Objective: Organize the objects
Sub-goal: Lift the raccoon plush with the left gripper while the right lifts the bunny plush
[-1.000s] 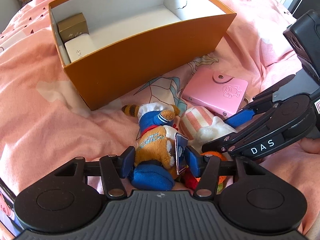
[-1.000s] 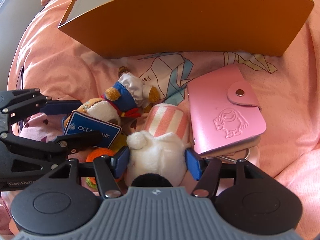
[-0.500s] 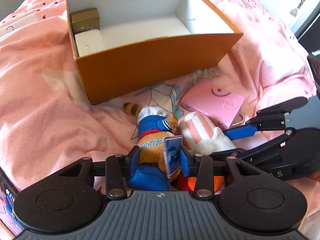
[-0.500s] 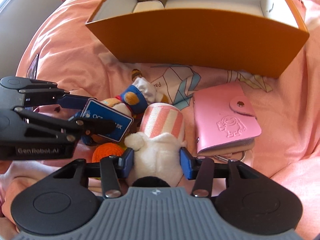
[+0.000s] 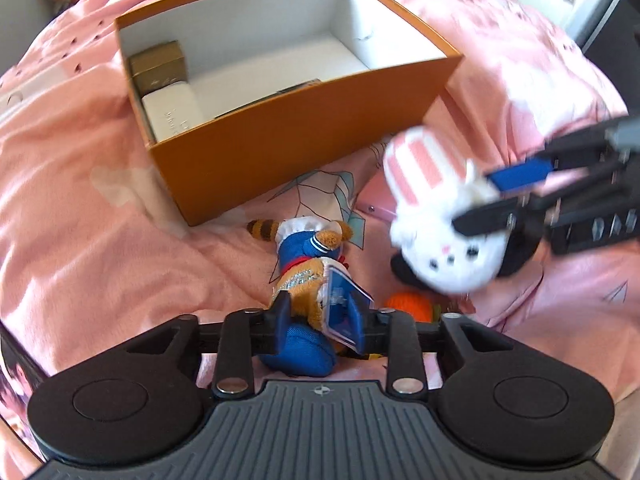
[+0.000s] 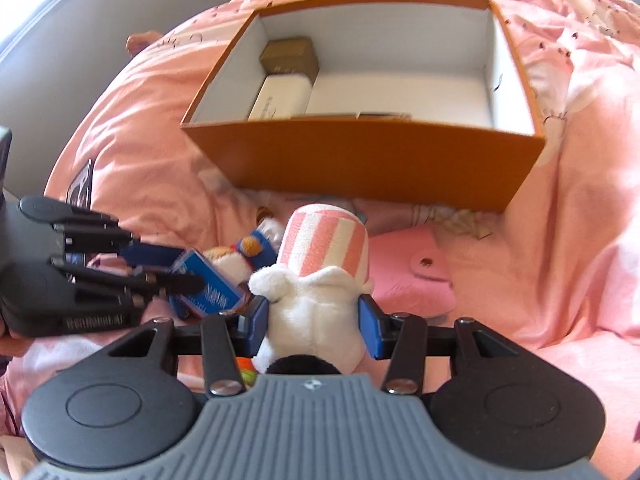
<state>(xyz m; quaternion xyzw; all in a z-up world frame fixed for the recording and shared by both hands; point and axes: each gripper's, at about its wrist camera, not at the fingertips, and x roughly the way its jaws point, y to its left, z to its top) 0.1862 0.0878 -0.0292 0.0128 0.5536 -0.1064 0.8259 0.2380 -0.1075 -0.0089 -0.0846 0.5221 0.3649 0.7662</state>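
Note:
An orange box [image 5: 304, 144] with a white inside stands open on the pink bedding; it also shows in the right wrist view [image 6: 368, 164]. My left gripper [image 5: 318, 320] is shut on a brown raccoon plush in blue clothes [image 5: 308, 276] with a blue tag, held low over the bedding. My right gripper [image 6: 312, 320] is shut on a white bunny plush with a pink-striped hat [image 6: 320, 276] and holds it lifted in front of the box; the bunny also shows in the left wrist view [image 5: 440, 216].
Inside the box lie a gold box [image 5: 160, 64] and a white box [image 5: 172, 114] at its left end. A pink wallet [image 6: 416, 276] lies on the bedding under the bunny. An orange knitted item [image 5: 410, 306] lies beside the raccoon.
Both grippers closed on their plush toys and rose. The bunny came up off the bedding and the wallet; the raccoon lifted slightly. The box interior is now more in view.

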